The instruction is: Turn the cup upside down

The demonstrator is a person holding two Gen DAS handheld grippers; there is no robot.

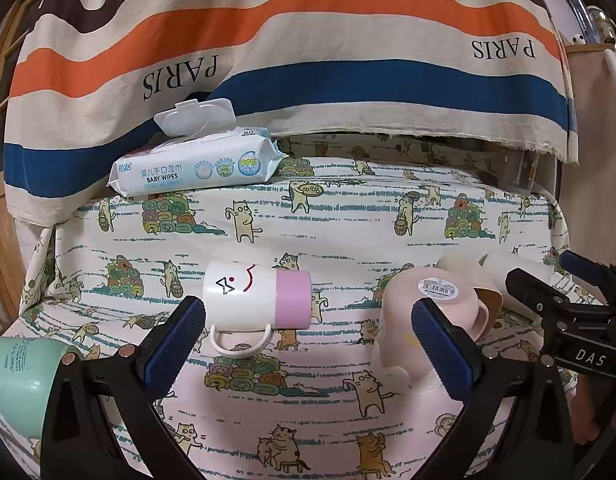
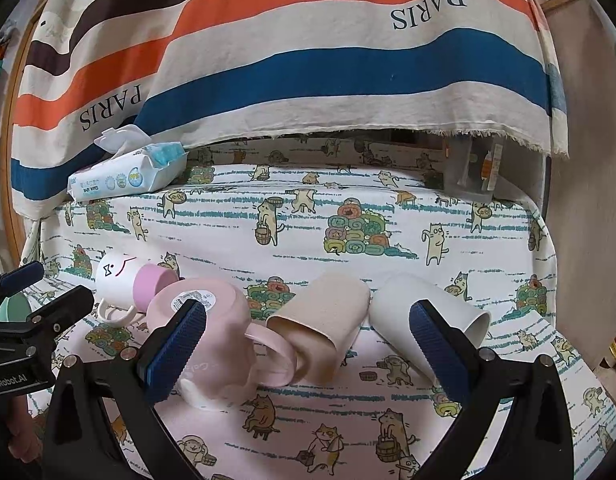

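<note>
Both the left gripper (image 1: pixel 308 340) and right gripper (image 2: pixel 308 340) hover with fingers apart, holding nothing; the pink cup (image 2: pixel 211 336) stands upside down on the tabletop (image 2: pixel 308 208), between the white-and-pink mug (image 1: pixel 253 300) lying at left and the beige cup (image 2: pixel 324 328) at right.

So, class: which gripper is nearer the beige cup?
Right. The right gripper has the beige cup between its open fingers; the left gripper sits farther left, by the white-and-pink mug.

Baby wipes pack (image 1: pixel 195 168), lid flipped open, lay on cat-print tablecloth (image 1: pixel 328 216) under striped PARIS cloth (image 1: pixel 291 40).
</note>
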